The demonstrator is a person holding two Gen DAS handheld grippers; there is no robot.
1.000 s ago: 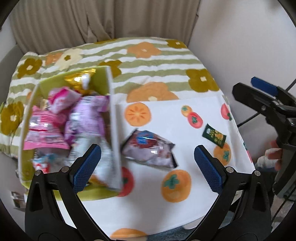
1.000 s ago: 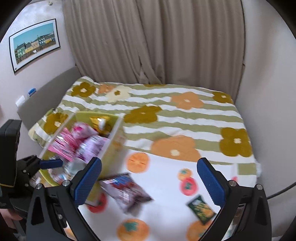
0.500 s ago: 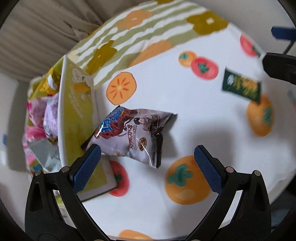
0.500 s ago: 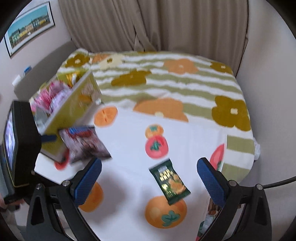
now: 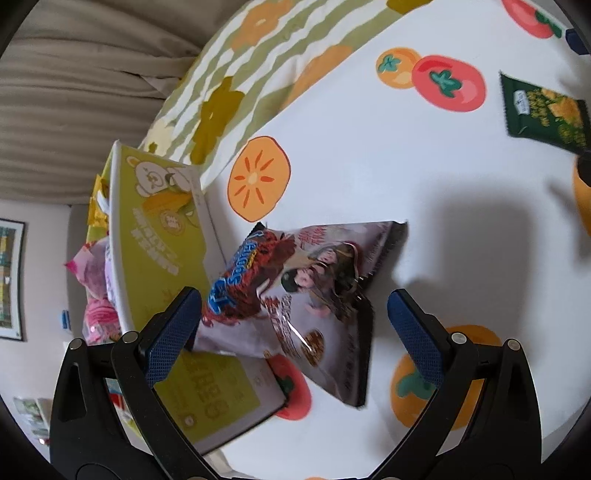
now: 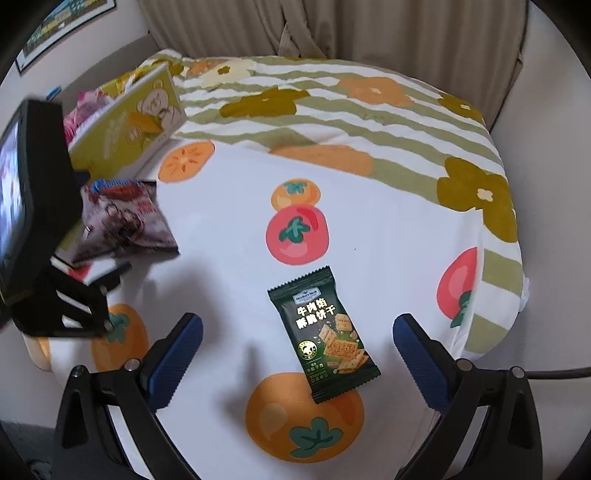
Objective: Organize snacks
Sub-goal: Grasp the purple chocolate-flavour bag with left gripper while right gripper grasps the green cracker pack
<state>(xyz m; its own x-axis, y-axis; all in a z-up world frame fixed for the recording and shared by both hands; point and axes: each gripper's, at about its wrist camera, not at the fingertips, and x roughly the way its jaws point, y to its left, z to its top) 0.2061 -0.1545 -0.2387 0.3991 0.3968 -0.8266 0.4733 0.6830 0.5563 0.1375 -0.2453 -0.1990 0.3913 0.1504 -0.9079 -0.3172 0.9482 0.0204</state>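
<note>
- On the white cloth [image 6: 369, 229] printed with oranges and tomatoes, spread over a bed with a green-striped flowered cover [image 6: 332, 110], two loose snack packets lie well apart.
- The left gripper [image 5: 291, 321] hangs over the silvery-purple snack bag [image 5: 306, 291], its blue-padded jaws spread wide with nothing between them; the left pad sits in front of the bag's near left corner, and whether it touches the bag cannot be told.
- That bag lies just beside the yellow-green box [image 5: 155, 229], its left edge against or overlapping the box's side wall, which bears a cartoon bear.
- In the box, pink packets [image 5: 92, 280] and a yellow wrapper [image 5: 98, 199] show above the rim.
- The right gripper [image 6: 295, 354] is likewise wide apart and empty, hovering near the dark green cracker packet [image 6: 325, 336].
- The green packet lies flat between the right gripper's pads in that view, its lower end resting over a printed orange, its top end pointing toward a printed tomato.
- In the left wrist view the same green packet [image 5: 543, 110] sits at the far right edge of the cloth.
- The left gripper's black body [image 6: 40, 229] fills the left side of the right wrist view, above the silvery bag [image 6: 122, 221].
- Beige curtains [image 6: 332, 26] hang behind the bed, and a framed picture [image 5: 9, 280] is on the wall.
</note>
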